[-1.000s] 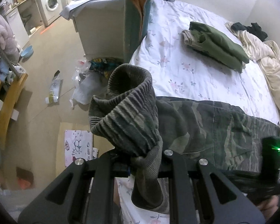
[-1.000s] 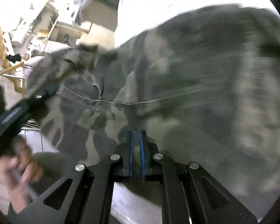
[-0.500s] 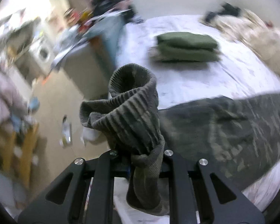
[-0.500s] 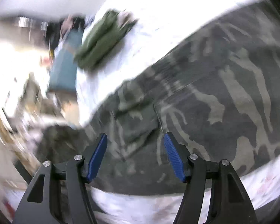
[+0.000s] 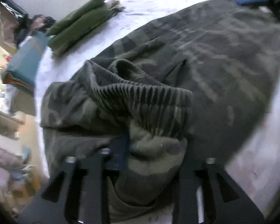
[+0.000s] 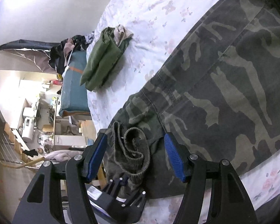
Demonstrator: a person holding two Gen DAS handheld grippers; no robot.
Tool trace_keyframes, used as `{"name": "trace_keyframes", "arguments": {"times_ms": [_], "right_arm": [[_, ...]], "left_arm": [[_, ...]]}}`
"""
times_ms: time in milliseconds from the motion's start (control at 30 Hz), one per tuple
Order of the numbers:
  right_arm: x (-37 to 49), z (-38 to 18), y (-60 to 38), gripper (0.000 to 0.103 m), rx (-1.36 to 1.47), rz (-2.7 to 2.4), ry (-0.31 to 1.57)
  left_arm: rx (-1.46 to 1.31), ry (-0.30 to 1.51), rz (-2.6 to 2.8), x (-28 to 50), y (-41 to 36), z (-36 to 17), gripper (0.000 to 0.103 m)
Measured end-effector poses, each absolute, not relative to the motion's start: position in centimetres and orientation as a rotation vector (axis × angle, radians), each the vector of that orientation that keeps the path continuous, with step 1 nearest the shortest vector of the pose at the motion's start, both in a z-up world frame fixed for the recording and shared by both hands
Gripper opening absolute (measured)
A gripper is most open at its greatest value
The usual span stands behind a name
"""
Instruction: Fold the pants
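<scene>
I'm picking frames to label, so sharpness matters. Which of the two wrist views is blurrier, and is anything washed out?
Left wrist view: motion blur smears the camouflage pants, the folded green clothes and the room at left. Right wrist view: sharp on the pants, ribbed cuff and floral sheet; only the bright room at left is overexposed; fisheye bends the edges.

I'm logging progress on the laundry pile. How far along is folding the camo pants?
Done: olive pants lie folded on the bed. In hand: the left gripper clamps the ribbed cuff over the camo pants, leg doubled back; the right gripper hangs open above. Left: release the cuff, smooth, fold again.
</scene>
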State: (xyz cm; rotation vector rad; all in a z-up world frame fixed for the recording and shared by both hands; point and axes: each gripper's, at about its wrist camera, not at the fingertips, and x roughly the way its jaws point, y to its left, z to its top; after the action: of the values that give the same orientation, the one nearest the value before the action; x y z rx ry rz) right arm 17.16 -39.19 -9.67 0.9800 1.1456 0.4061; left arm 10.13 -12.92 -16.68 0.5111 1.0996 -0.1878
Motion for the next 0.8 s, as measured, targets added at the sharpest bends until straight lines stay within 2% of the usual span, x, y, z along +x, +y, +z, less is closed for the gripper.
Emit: {"name": "trace_keyframes", "arguments": {"times_ms": [67, 133, 200, 300, 433, 600, 700, 800], "right_arm": [[17.4, -9.7, -38.4, 0.066, 0.959, 0.423, 1.165], [17.8, -9.8, -37.4, 0.068, 0.932, 0.438, 1.189], [18.0, -9.9, -36.0, 0.07, 0.879, 0.455, 1.211], [18.4, -9.9, -33.2, 0.071, 0.753, 0.483, 1.242], [19.9, -9.0, -28.5, 0.071, 0.594, 0.572, 1.264], [23.8, -9.4, -21.9, 0.071, 0.429, 0.597, 1.288], [26.4, -11.5, -18.4, 0.071, 0.355, 0.587, 1.329], [28.1, -13.5, -16.1, 0.068, 0.296, 0.57, 1.366]], "left_arm": [[0.419, 1.104, -0.303, 9.4, -12.0, -14.5, 0.067], [0.302, 1.084, -0.379, 8.5, -10.3, -11.3, 0.074], [0.212, 1.05, -0.387, 8.6, -7.7, -8.2, 0.085], [0.19, 0.988, -0.193, 10.3, -2.1, -4.5, 0.087], [0.13, 0.979, 0.055, 12.9, 4.4, -3.3, 0.087], [-0.095, 1.014, 0.217, 13.2, 10.6, -5.4, 0.087], [-0.197, 1.125, 0.236, 13.7, 12.0, -7.9, 0.087], [-0.248, 1.157, 0.227, 13.8, 12.4, -8.8, 0.087]]}}
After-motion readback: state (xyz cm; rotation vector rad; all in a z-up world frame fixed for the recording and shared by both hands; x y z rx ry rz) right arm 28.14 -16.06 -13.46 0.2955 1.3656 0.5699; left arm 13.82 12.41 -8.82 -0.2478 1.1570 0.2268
